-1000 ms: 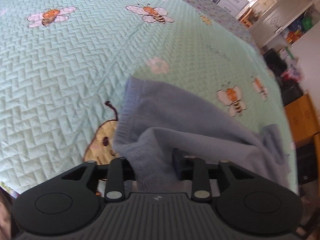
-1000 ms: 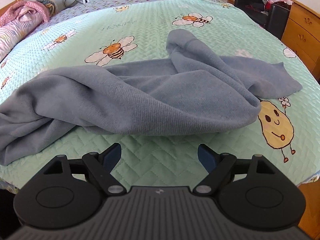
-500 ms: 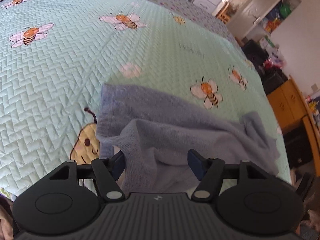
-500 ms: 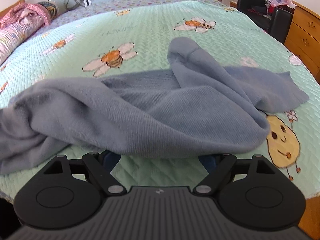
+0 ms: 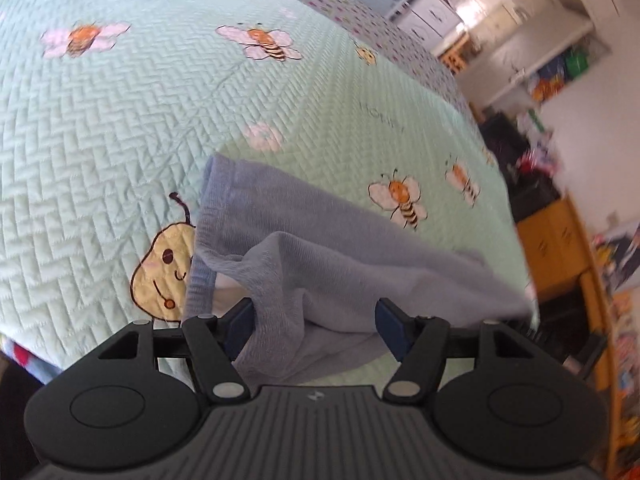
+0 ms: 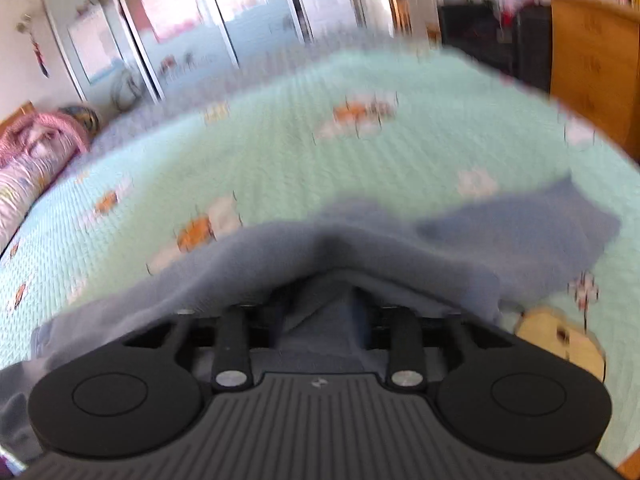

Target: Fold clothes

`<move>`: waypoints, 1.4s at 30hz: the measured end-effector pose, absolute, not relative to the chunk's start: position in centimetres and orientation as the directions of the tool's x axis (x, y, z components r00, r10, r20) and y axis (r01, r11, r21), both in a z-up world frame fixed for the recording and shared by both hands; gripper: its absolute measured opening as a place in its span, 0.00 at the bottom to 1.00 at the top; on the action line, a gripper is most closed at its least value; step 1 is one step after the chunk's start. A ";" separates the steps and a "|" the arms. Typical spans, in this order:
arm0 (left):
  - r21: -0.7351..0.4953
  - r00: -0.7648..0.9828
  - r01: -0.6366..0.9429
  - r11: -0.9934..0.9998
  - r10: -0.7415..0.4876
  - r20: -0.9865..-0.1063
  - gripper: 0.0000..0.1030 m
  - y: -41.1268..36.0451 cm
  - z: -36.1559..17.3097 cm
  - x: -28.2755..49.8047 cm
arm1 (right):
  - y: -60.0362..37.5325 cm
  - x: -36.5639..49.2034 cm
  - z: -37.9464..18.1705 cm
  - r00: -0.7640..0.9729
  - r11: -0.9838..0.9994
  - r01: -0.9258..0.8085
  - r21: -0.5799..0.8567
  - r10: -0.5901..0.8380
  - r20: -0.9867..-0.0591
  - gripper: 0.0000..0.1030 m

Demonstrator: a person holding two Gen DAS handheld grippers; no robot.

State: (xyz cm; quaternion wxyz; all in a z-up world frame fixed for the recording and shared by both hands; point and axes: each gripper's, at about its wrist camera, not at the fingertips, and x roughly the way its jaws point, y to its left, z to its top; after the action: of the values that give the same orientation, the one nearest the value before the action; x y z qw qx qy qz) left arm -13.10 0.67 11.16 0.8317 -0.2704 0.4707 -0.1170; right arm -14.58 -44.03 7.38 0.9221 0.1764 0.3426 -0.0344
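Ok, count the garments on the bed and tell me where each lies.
1. A blue-grey garment lies crumpled at the near edge of the bedspread, partly covering the yellow pear print. No other shows, though the blurred right wrist view could hide something.

Daylight fills both views, soft and even. The left wrist view is mostly sharp on the mint-green quilted bedspread with bee prints (image 5: pixel 160 120), though its right edge smears and bends with fisheye curvature. The right wrist view is heavily motion-blurred throughout; the white mirrored wardrobe doors (image 6: pixel 192 20) glare brightly, washed out.
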 end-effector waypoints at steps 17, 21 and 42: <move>-0.463 0.452 0.064 0.884 -0.439 -0.776 0.66 -3.9 10.5 -13.8 | -47.9 -19.1 9.1 0.829 0.934 0.251 0.253 -0.072 -0.554 0.76; -0.469 0.443 0.039 0.882 -0.436 -0.783 0.66 -3.7 10.4 -13.9 | -48.9 -15.6 8.1 0.823 0.935 0.277 0.222 -0.112 -0.557 0.76; -0.392 0.387 0.065 0.918 -0.385 -0.838 0.66 -6.3 8.7 -13.9 | -47.8 -13.3 8.6 0.900 0.968 0.154 0.198 -0.055 -0.432 0.09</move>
State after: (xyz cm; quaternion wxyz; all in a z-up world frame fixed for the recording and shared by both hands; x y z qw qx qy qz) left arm -13.85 -6.29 8.68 0.8191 -0.1494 0.5365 -0.1374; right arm -13.27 -47.83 8.64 0.9680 0.1142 0.2168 -0.0542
